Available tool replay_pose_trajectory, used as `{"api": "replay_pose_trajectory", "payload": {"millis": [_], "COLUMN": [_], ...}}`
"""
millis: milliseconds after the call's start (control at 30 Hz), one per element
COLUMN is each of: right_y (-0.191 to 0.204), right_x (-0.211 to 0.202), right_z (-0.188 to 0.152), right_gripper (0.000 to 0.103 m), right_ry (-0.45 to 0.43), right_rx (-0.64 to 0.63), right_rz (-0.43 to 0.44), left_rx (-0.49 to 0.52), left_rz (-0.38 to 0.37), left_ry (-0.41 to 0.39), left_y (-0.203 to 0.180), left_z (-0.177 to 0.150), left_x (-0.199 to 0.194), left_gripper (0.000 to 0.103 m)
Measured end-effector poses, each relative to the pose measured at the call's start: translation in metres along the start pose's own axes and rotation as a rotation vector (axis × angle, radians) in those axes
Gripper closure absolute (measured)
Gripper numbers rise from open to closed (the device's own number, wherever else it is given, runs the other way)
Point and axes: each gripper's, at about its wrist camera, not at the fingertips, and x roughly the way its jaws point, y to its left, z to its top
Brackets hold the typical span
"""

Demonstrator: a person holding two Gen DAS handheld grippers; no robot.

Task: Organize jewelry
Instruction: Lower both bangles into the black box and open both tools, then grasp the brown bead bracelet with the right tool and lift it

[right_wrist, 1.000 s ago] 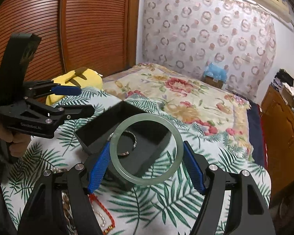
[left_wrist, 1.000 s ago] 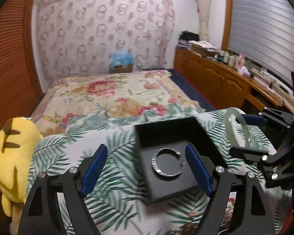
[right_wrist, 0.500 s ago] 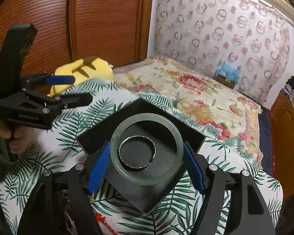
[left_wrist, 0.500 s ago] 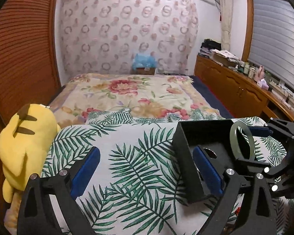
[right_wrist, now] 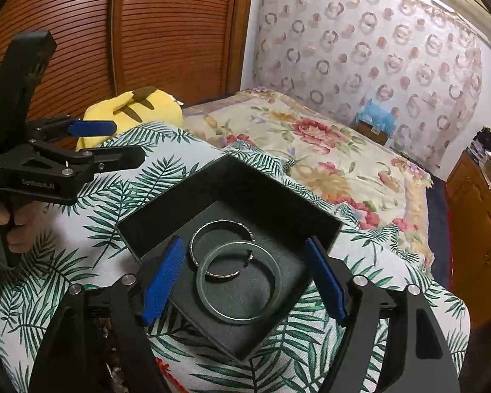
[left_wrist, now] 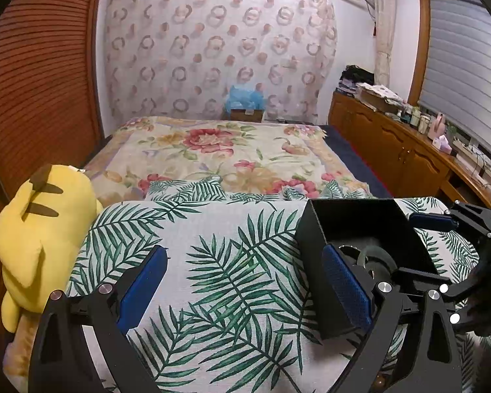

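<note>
the green bangle [right_wrist: 235, 281] lies flat in the black box [right_wrist: 271, 193], overlapping the silver bangle [right_wrist: 222, 249], directly between our right claw [right_wrist: 242, 281] blades, which stand apart around it. our left claw [left_wrist: 242, 285], also apart, hangs beside the box over the palm-print cloth [left_wrist: 212, 235].

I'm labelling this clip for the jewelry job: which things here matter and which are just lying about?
Belongs to the job:
- black box
- green bangle, lying in it
- silver bracelet, partly under the bangle
- right tool, open

Just lying about:
- yellow plush toy
- leaf-print cloth
</note>
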Motion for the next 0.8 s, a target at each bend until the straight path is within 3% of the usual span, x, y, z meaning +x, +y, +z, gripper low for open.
{"api": "replay_pose_trajectory", "payload": {"millis": [500,800], "right_y": [0.006,0.031], "right_x": [-0.069,-0.072], "right_z": [-0.043,-0.069], "right_gripper": [0.026,0.046], "right_ry": [-0.051,-0.013], "right_rx": [0.115,0.113], "right_rz": [0.009,0.059], "left_rx": [0.093,0.119], "left_rz": [-0.041,-0.069], "left_ry": [-0.004,0.053], "left_y": [-0.036,-0.047], "left_z": [-0.009,-0.045], "left_x": [-0.040,-0.058], "left_gripper": [0.011,0.011]}}
